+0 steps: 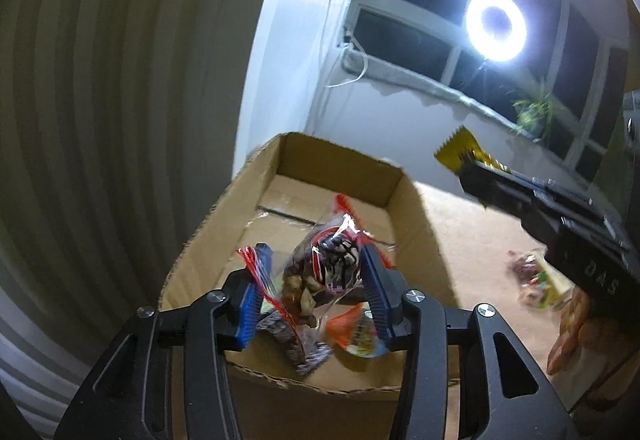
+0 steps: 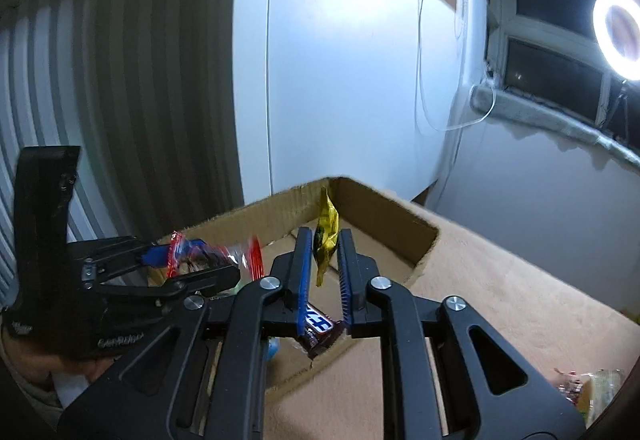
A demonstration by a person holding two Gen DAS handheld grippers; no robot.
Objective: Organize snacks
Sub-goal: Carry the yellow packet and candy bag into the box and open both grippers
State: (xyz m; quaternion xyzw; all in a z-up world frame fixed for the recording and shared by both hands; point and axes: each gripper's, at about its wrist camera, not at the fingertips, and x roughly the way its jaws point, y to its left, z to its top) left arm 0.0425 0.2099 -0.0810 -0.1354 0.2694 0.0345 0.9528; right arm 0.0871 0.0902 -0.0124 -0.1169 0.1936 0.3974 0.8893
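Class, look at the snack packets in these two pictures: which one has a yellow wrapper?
The yellow packet between the fingers of the right hand-held gripper, above the cardboard box. The left hand-held gripper has a clear, red-edged packet.

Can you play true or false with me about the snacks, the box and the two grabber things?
1. The cardboard box already has snacks in it. True.
2. The right gripper has a yellow wrapper between its fingers. True.
3. The snack at the left gripper is a green apple. False: it is a clear packet with red edges.
4. The ring light is switched off. False: it glows bright white.
5. More snacks lie on the table outside the box. True.
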